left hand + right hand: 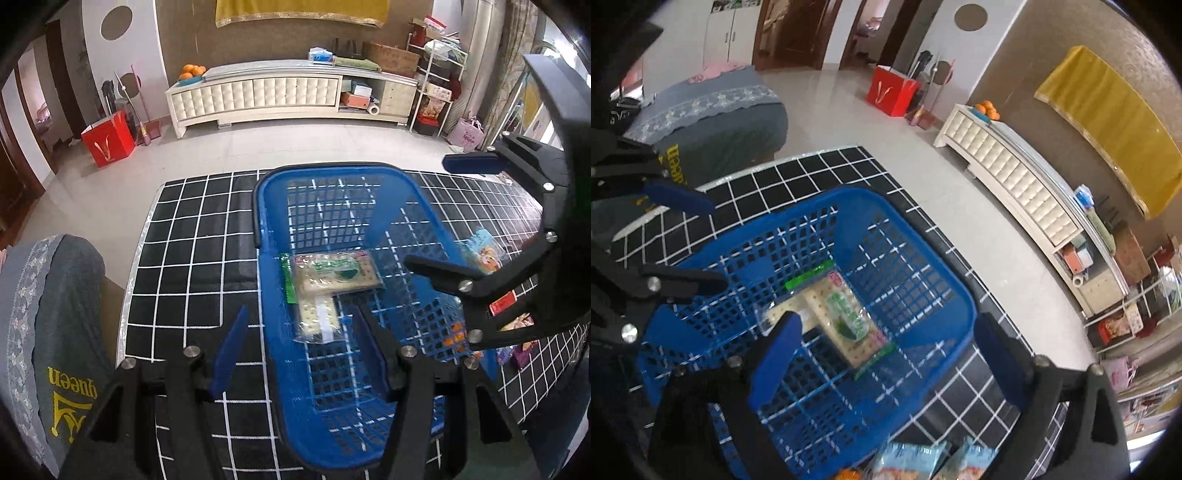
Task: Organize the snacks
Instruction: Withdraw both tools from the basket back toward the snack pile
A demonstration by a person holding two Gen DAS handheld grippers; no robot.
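At the far left of the left wrist view stands a grey chair cover (55, 332) with yellow lettering, beside the surface (192, 236), which wears a black cloth with a white grid. On that cloth sits a blue plastic basket (273, 280) with latticed walls. The left hand-held gripper (299, 354) hangs over the basket's near end, its blue-padded jaws about half open, one outside the basket's left wall and one inside; nothing is between the pads. On the basket floor lie two clear packets of pale crackers (332, 277), one with a green edge and green print lying across the other. To the right, the right hand-held gripper (439, 214) reaches in over the basket's right rim with its jaws spread wide and nothing in them. Behind it, outside the basket on the cloth, lie more snack packets (484, 251), blurred.

In the right wrist view, the cracker packets (842, 317) lie in the middle of the basket (942, 291), below and between the wide-spread pads, touching neither. Light blue snack packets (908, 461) lie at the bottom edge, outside the basket.
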